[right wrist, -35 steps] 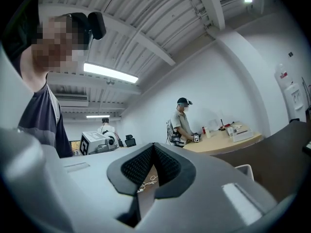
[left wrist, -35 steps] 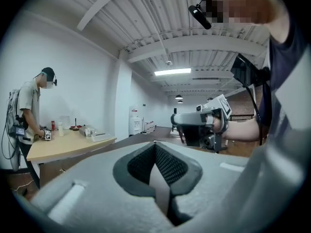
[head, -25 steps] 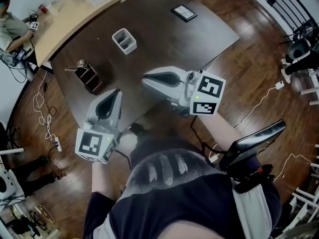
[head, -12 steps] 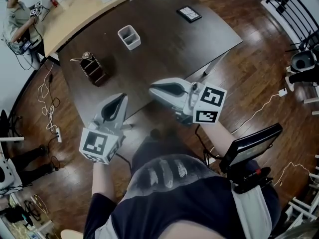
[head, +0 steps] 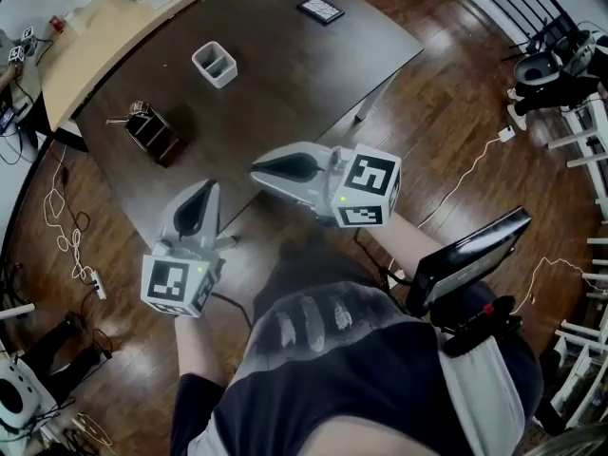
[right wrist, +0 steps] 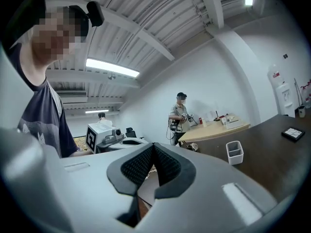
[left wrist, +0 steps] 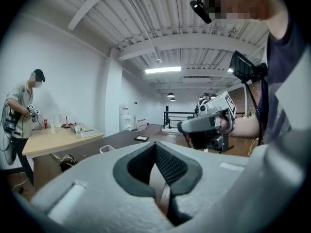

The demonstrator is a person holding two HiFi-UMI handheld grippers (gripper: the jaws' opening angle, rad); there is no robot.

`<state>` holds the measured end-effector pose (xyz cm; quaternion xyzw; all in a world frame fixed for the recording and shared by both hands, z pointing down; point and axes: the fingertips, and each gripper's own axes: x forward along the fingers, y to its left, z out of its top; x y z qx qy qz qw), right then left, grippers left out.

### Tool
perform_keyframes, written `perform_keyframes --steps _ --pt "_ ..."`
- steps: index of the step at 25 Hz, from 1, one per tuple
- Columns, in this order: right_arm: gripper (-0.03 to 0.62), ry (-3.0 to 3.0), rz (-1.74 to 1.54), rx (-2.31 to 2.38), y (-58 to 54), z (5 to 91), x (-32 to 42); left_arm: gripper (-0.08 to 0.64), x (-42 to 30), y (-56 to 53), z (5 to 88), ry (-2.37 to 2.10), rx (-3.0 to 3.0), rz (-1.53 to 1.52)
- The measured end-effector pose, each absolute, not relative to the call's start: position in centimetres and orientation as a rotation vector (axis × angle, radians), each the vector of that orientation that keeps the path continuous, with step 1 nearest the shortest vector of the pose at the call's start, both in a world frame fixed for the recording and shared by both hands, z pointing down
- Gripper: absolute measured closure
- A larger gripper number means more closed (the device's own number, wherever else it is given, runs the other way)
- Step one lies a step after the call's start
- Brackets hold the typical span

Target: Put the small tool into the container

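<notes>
shifted since a second ago: in the head view both grippers sit a little further back from the things on the table, and the table has slid toward that view's upper left. the things on it keep their arrangement.

left gripper [head: 203,188] [left wrist: 156,148]: fingers pressed together at the tips, empty. held by the near corner of the table [head: 294,84], pointing toward the dark box.

right gripper [head: 256,170] [right wrist: 153,147]: fingers closed tip to tip, empty. held over the table's near edge, just right of the left fingers, pointing leftward in the head view.

small tool [head: 131,115]: metal, at the far end of the dark box [head: 155,137]. ahead and a little left of the left fingers, well apart from both pairs. whether it lies in the box or on its rim cannot be told.

container [head: 214,64] [right wrist: 234,152]: white, open-topped, two compartments, upright on the table. beyond the box, well ahead of the right fingers, apart from the tool.

flat black square [head: 320,9]: lying on the table's far part, furthest from both pairs of fingers.

light wood table [head: 114,22]: beyond the dark one, small things on it. a second person [left wrist: 22,113] stands at its end with something small in both hands.

wood floor [head: 446,141]: cables [head: 71,240] trail to the left of the left fingers.
</notes>
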<state>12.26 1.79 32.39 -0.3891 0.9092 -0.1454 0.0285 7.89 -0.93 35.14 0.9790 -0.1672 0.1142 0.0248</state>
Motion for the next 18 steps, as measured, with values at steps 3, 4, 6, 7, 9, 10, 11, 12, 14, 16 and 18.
perform_keyframes --steps 3,4,6,7,9,10,11,12,14,16,18 --pt "0.591 2.786 -0.481 -1.256 1.7 32.7 11.9 0.56 8.0 -1.4 35.3 -0.47 3.039 0.29" --pt "0.591 2.789 -0.49 -1.278 2.0 32.9 11.9 0.56 8.2 -1.4 35.3 -0.459 3.035 0.263" --pt "0.591 2.798 -0.498 -1.321 2.4 33.3 11.9 0.561 8.7 -1.5 35.4 -0.447 3.015 0.22" --pt "0.591 2.796 -0.498 -1.341 2.6 33.3 12.1 0.56 9.0 -1.6 35.5 -0.444 3.009 0.211" --pt "0.591 2.772 -0.492 -1.38 3.0 33.0 12.8 0.561 9.8 -1.6 35.5 -0.424 3.009 0.206" --pt "0.591 2.754 -0.486 -1.4 3.1 32.8 13.4 0.561 10.4 -1.4 35.4 -0.402 3.018 0.202" --pt "0.591 2.735 -0.482 -1.419 3.3 32.6 14.0 0.561 11.0 -1.2 35.3 -0.374 3.029 0.197" --pt "0.591 2.714 -0.48 -1.437 3.4 32.4 14.7 0.561 11.6 -0.9 35.1 -0.348 3.042 0.192" --pt "0.591 2.672 -0.483 -1.465 3.7 32.4 16.0 0.561 12.9 -0.5 34.7 -0.303 3.06 0.185" --pt "0.591 2.645 -0.475 -1.485 4.2 32.4 17.2 0.561 14.4 0.0 34.4 -0.263 3.07 0.174" --pt "0.591 2.635 -0.45 -1.496 4.8 32.2 18.5 0.561 16.0 0.3 34.5 -0.244 3.076 0.18"
